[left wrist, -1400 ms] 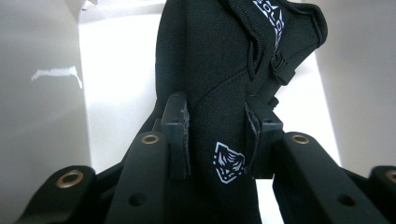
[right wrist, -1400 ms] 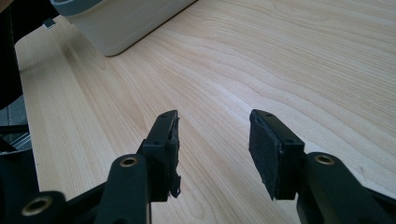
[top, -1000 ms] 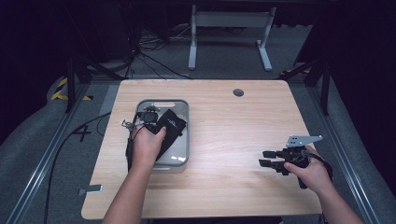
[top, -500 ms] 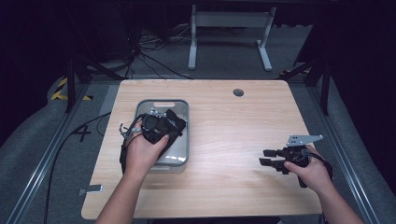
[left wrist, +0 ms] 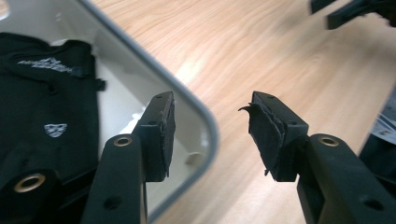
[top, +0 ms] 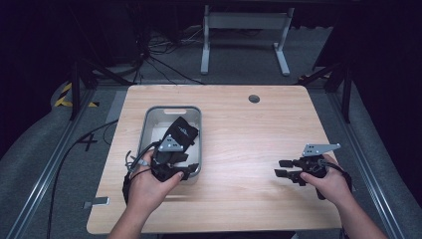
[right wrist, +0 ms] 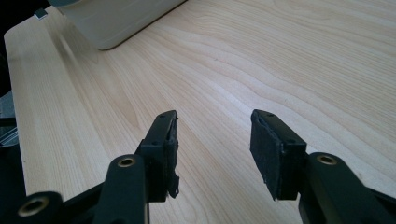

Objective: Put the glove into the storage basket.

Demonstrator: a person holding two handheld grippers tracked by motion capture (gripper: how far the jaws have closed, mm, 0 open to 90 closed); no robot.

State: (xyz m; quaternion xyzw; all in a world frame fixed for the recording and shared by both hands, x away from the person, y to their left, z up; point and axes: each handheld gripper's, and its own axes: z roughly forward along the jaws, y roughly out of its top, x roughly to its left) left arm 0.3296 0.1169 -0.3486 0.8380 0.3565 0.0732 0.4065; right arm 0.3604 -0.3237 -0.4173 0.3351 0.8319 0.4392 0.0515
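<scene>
Wooden table (top: 239,144) seen from above. Grey tray (top: 148,119) sits left of centre with a black garment (top: 181,133) lying inside it. The left gripper (left wrist: 210,133) hangs over the tray's near corner, jaws having just been opening, nothing between them. The right gripper (top: 282,168) rests on the table's right, well apart, jaws spread and empty.

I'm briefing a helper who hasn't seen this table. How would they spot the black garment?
On the wooden table, find the grey plastic bin on its left half. The black garment lies bunched inside it, by the open left gripper; small white printed logos mark it out from the gripper's plain black jaws.
</scene>
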